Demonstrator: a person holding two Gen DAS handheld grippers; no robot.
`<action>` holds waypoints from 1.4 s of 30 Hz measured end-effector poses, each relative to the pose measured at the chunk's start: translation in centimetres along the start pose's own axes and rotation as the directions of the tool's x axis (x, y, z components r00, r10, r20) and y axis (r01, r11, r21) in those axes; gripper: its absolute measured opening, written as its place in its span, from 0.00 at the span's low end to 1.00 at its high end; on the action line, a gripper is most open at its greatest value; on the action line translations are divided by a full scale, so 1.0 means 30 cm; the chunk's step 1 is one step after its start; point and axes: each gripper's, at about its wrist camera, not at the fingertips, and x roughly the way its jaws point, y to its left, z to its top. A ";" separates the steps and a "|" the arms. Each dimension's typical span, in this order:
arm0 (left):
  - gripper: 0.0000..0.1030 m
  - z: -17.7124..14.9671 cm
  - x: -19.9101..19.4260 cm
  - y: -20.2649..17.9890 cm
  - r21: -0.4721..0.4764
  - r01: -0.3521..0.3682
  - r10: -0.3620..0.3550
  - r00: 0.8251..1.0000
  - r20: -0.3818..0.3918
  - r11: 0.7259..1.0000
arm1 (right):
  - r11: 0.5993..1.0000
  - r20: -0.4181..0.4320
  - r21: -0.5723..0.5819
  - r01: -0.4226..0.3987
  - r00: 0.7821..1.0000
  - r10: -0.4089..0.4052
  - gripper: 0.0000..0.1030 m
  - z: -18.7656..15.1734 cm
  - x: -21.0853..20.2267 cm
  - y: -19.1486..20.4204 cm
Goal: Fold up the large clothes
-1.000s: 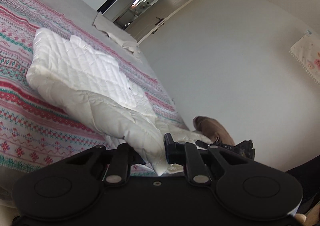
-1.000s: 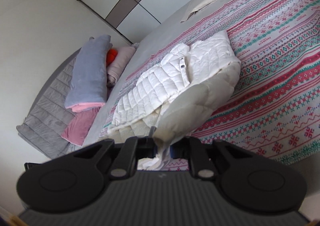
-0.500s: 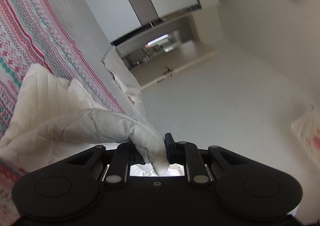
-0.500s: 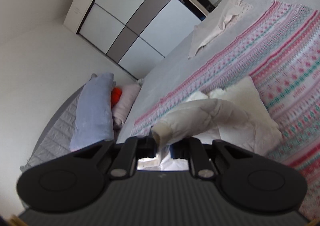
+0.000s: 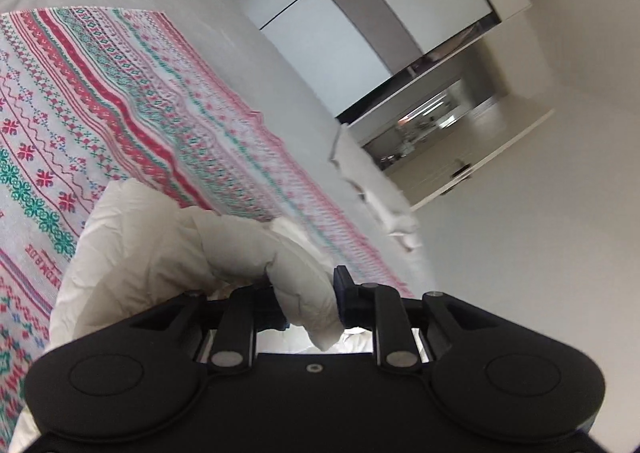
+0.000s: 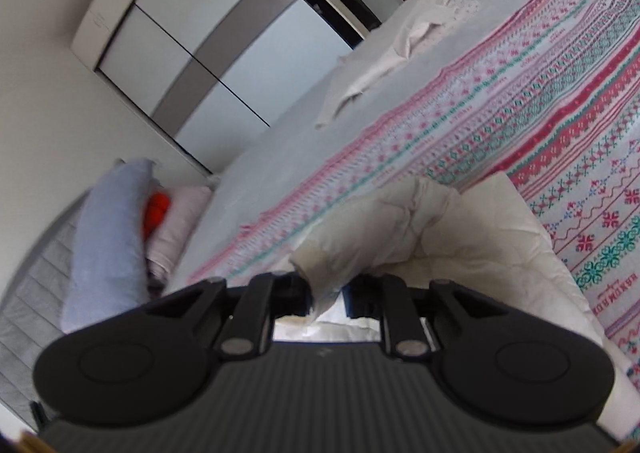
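A white quilted puffer jacket (image 5: 160, 245) lies on a patterned red, green and white blanket (image 5: 100, 101) on the bed. My left gripper (image 5: 306, 293) is shut on a padded end of the jacket, which bulges up between the fingers. In the right wrist view the jacket (image 6: 480, 249) spreads to the right over the blanket (image 6: 540, 93). My right gripper (image 6: 326, 293) is shut on another padded end of the jacket. Both held ends are doubled over the jacket's body.
Pillows (image 6: 108, 229) and an orange object (image 6: 158, 209) lie at the head of the bed. A pale cloth (image 6: 400, 53) lies crumpled on the grey sheet at the far side. A wardrobe with sliding doors (image 6: 192, 41) stands beyond the bed.
Both grippers have carried the held jacket ends forward and low over the jacket's body, so the quilted lining is now covered. The cameras have tilted toward the far side of the bed.
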 end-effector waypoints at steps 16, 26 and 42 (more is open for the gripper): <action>0.90 -0.011 -0.024 -0.183 0.534 -0.183 0.121 0.981 0.150 0.825 | 0.983 0.064 0.103 -0.149 0.988 0.142 0.64 0.056 0.065 -0.151; 0.46 0.068 0.102 -0.019 0.454 -0.196 0.214 0.977 0.012 0.869 | 0.899 0.079 -0.400 0.178 0.984 -0.159 0.37 0.013 0.135 -0.035; 0.12 0.154 0.248 -0.111 0.483 -0.365 0.227 0.919 0.321 0.796 | 0.820 0.315 -0.459 0.342 0.926 -0.210 0.12 0.106 0.294 0.079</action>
